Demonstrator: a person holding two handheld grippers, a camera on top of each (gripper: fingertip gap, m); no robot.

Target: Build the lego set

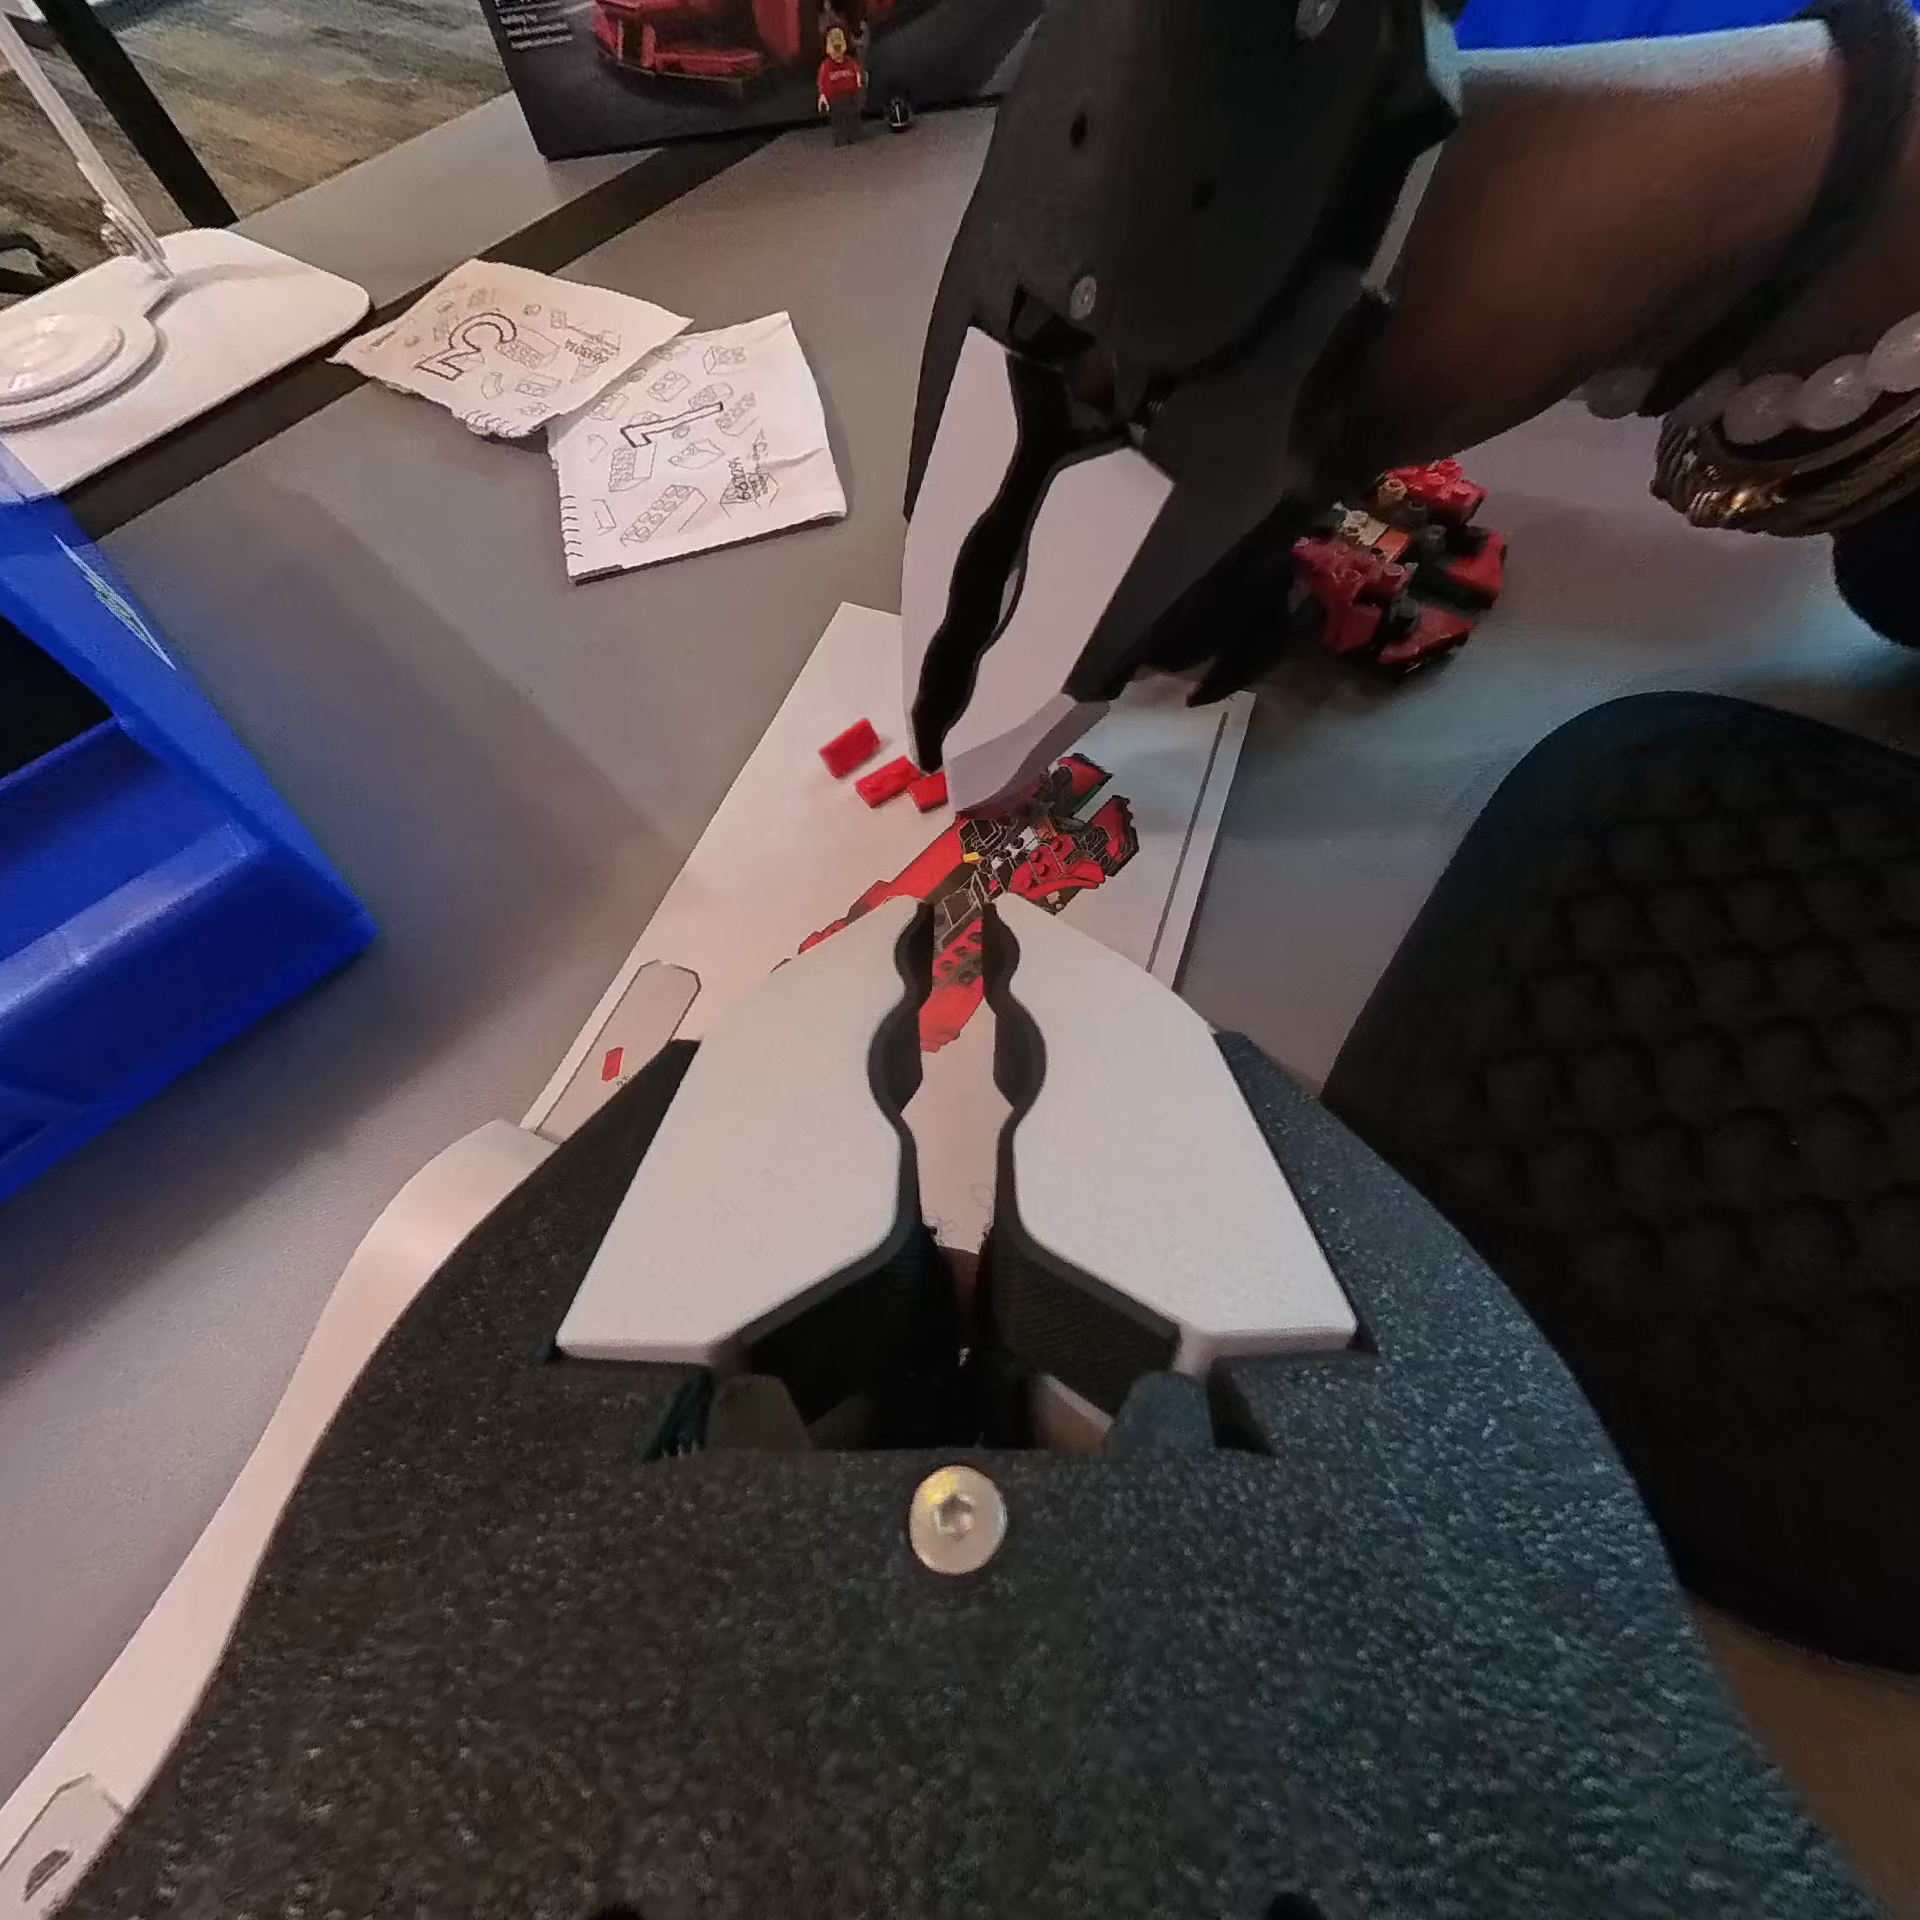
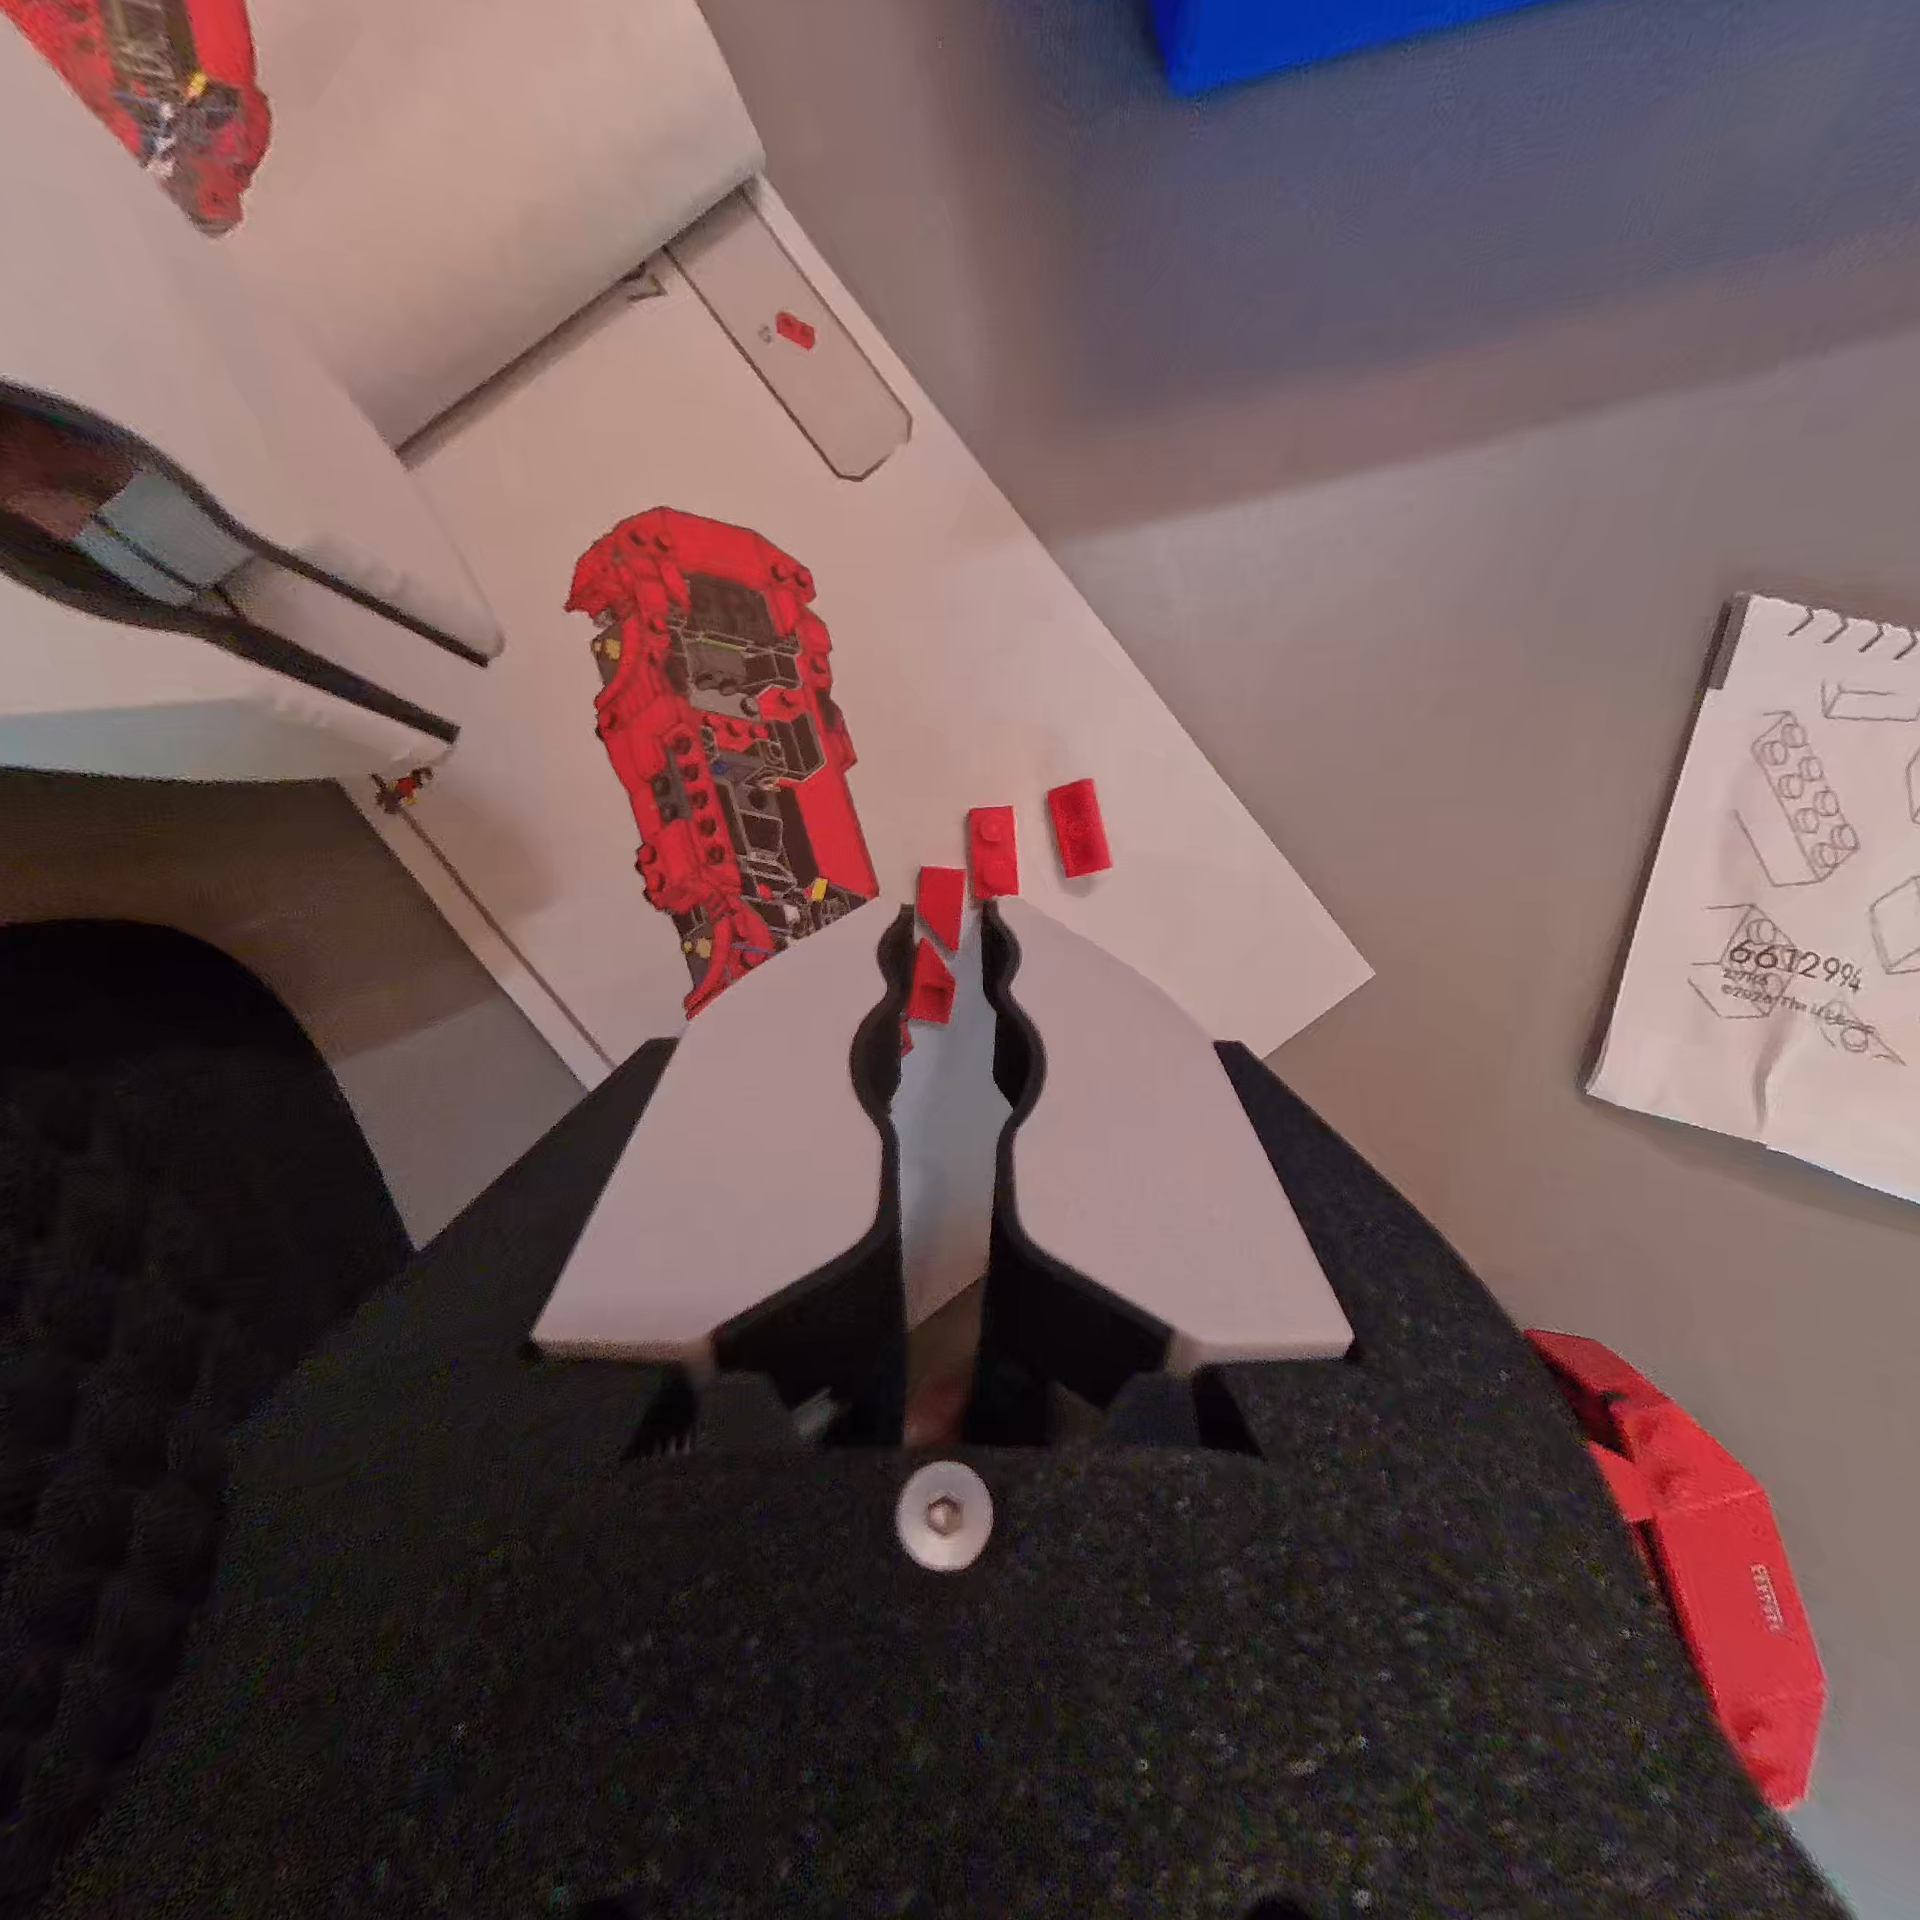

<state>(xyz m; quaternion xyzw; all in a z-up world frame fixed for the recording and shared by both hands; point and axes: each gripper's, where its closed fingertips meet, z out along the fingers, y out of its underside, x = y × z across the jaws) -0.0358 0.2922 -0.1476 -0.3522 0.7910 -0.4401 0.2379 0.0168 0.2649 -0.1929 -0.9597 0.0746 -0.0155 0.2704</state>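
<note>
Small red pieces [image 2: 992, 852] loose on the open instruction booklet [image 2: 1091, 727], just beside the printed red car diagram; four countable in the right wrist view, three in the left. Right gripper [image 2: 945, 914] down over the cluster, jaws parted narrowly, tips straddling one sloped red piece [image 2: 928, 1000]; nothing clamped yet, by the look of it. Seen from the left wrist view, same gripper [image 1: 940, 774] tip-down at the booklet, touching or nearly touching the nearest piece — cannot tell which. Left gripper [image 1: 954, 920] hovering over the booklet's lower page, jaws slightly apart, empty. Part-built red and black model [image 1: 1397, 566] on the grey counter [image 1: 468, 779], behind the right gripper and apart from the booklet. Judgement for the pick: centre one piece between the tips, close on its flat long sides rather than the slope, avoid nudging neighbours; glossy paper likely to let pieces skate. Further out: two torn paper bags [image 1: 623, 416] with line-drawn bricks and large printed numerals, blue bin [image 1: 125, 831], set box with minifigure [image 1: 842, 78] at the far edge. Writing present on bags, box and a red panel [image 2: 1704, 1558]; not transcribed.
</note>
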